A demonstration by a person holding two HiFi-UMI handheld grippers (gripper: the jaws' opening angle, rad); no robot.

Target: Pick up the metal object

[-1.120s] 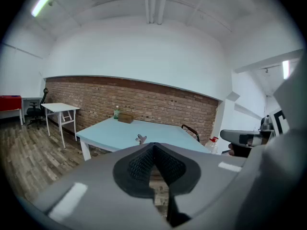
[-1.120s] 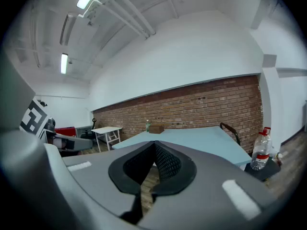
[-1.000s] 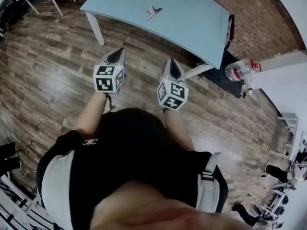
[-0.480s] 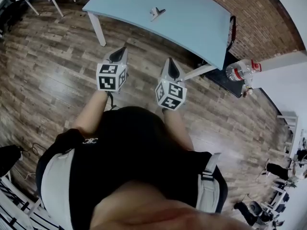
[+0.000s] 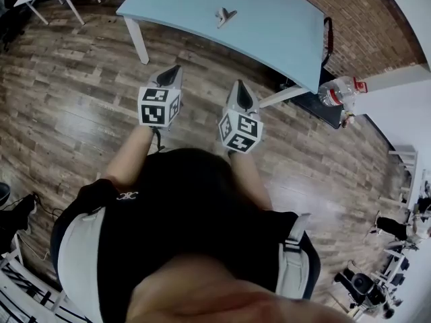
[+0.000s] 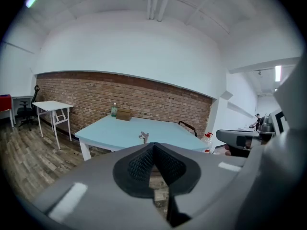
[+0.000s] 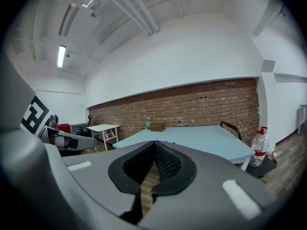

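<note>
Above the wooden floor (image 5: 67, 99), short of the light blue counter (image 5: 269, 19), I hold both grippers side by side, pointing toward it and slightly down. My left gripper (image 5: 176, 68) is closed: in the left gripper view its jaws meet tip to tip (image 6: 153, 145), and only a sliver of floor shows through the gap behind the dark ribbed pads (image 6: 139, 164). My right gripper (image 5: 240, 84) is closed the same way, its jaws touching at the tips in the right gripper view (image 7: 153, 143), with floor boards showing in the slit below. Neither gripper touches anything.

The metal object (image 5: 225, 15) stands on the counter, well apart from both grippers, alone on the bare top and nearer the edge that faces me than the far one. In the left gripper view it appears as a small grey piece (image 6: 144, 137) just above my closed jaw tips, on the counter's near part (image 6: 110, 133). At the far edge of the counter, against the brick wall (image 6: 158, 102), stand a green bottle (image 6: 114, 110) and a brown box (image 6: 123, 115) just beside each other.

A clear plastic bottle (image 5: 340, 91) with a red cap sits off the counter's right corner, and a dark chair (image 5: 327, 40) stands at that end. A small white table (image 6: 53, 107) stands to the left, apart from the counter.
</note>
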